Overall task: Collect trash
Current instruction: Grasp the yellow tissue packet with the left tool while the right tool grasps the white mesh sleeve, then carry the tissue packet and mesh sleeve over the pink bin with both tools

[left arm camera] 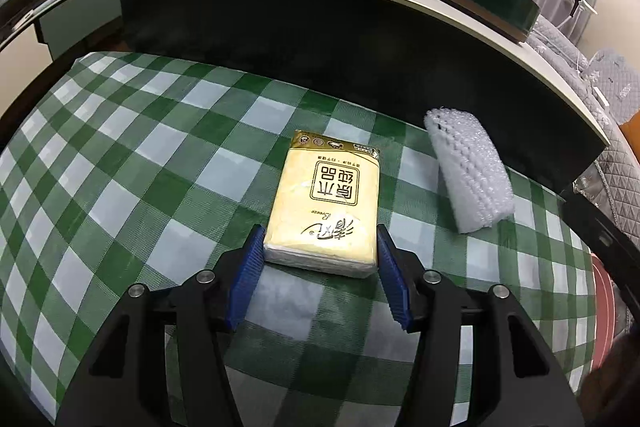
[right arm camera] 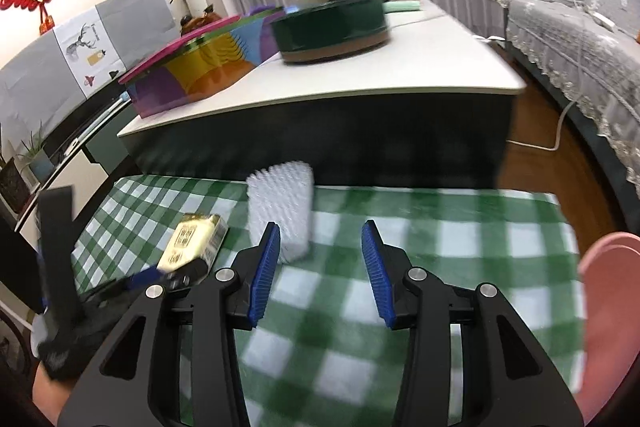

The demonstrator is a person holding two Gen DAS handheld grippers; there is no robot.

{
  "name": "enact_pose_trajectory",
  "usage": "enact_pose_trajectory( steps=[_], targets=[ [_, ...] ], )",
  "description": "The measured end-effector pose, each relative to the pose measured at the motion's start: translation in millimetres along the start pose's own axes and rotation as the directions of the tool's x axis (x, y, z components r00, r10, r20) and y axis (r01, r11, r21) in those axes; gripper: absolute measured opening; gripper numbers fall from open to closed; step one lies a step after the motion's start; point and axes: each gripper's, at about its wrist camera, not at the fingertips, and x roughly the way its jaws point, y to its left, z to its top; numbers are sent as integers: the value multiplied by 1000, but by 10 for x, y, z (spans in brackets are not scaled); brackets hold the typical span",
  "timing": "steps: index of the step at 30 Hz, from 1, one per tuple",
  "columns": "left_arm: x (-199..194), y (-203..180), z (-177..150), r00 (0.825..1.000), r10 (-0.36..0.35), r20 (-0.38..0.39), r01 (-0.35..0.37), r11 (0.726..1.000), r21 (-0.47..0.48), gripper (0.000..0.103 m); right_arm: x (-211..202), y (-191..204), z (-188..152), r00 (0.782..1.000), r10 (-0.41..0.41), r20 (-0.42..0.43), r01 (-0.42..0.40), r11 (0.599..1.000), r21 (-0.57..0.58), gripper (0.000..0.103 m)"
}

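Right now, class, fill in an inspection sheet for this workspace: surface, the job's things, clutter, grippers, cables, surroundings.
Surface: green-and-white checked cloth, flat, no spills seen.
Job's things: yellow tissue pack lying flat; white bubble wrap roll beside it, apart from it.
Clutter: nothing else seen on the cloth.
Grippers: left gripper has its jaws against both sides of the tissue pack's near end; right gripper has its jaws apart and empty, the bubble wrap roll just ahead of its left pad.
Cables: white cable on the floor by the sofa.
Surroundings: low white-topped table behind, carrying a multicoloured round box and a dark green round box; grey covered sofa; curtains.
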Motion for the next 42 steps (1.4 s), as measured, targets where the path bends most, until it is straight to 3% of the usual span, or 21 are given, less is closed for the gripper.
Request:
enact_pose_trajectory(
  steps=[6, 7, 9, 11, 33, 42],
  targets=[
    [16, 23, 25, 1000, -5, -3, 5, 1000, 2, 54, 447, 74, 35, 994, 17, -104, -16, 1000, 11, 46],
    [16, 27, 28, 1000, -8, -5, 8, 1000, -3, 54, 465, 79, 31, 994, 22, -109, -21, 1000, 12, 43],
    [9, 29, 27, 1000, -11, -7, 11, 1000, -9, 54, 468, 115, 26, 992, 29, -120, -30, 1000, -6, 17],
    [9, 22, 32, 1000, -12, -8, 12, 1000, -13, 54, 406, 145, 19, 994, 26, -109, -29, 999, -27, 13],
    [-441, -331, -145, 997, -40, 67, 35, 997, 74, 53, -964, -69, -182, 996, -90, 5, 90, 993, -82, 12],
    [-710, -553, -270, 990, -106, 96, 94, 988, 123, 53, -1430, -251, -370, 993, -114, 29, 116, 991, -66, 12]
  ],
)
